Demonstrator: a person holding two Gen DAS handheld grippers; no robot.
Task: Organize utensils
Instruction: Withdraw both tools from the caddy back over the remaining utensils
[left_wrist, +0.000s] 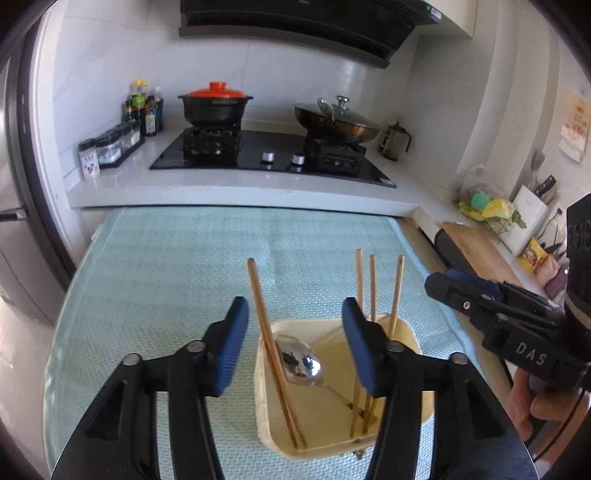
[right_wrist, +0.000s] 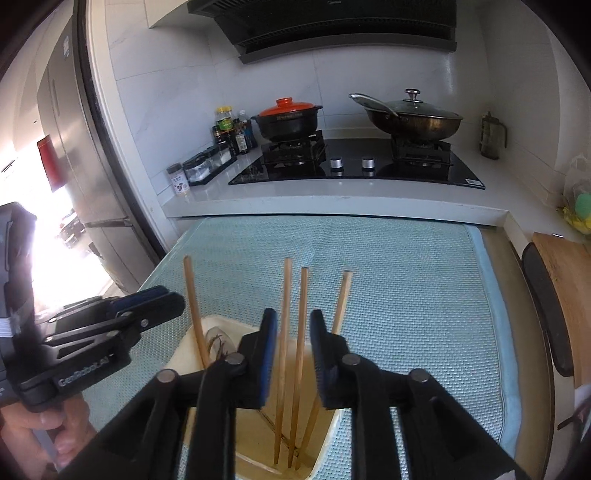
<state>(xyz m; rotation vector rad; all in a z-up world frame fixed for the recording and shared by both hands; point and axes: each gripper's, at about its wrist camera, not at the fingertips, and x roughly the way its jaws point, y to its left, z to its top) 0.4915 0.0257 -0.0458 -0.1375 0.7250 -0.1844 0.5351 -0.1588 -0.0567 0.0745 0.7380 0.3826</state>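
A cream utensil holder (left_wrist: 410, 343) stands on the teal mat (left_wrist: 166, 266). It holds several wooden chopsticks (left_wrist: 264, 317) and a metal spoon (left_wrist: 301, 362), bowl end up. My left gripper (left_wrist: 293, 339) is open above the holder's left half, with one leaning chopstick between its jaws. My right gripper (right_wrist: 293, 350) is open over the holder (right_wrist: 332, 439); two upright chopsticks (right_wrist: 301, 332) stand between its jaws, untouched. The right gripper also shows in the left wrist view (left_wrist: 465, 291), and the left gripper in the right wrist view (right_wrist: 155, 302).
Behind the mat runs a white counter (left_wrist: 229, 188) with a black hob, an orange-lidded pot (left_wrist: 216, 103), a lidded wok (left_wrist: 338, 118) and bottles and jars (left_wrist: 142, 107). A wooden board (left_wrist: 476, 247) and a knife block lie at right. A fridge (right_wrist: 74, 147) stands at left.
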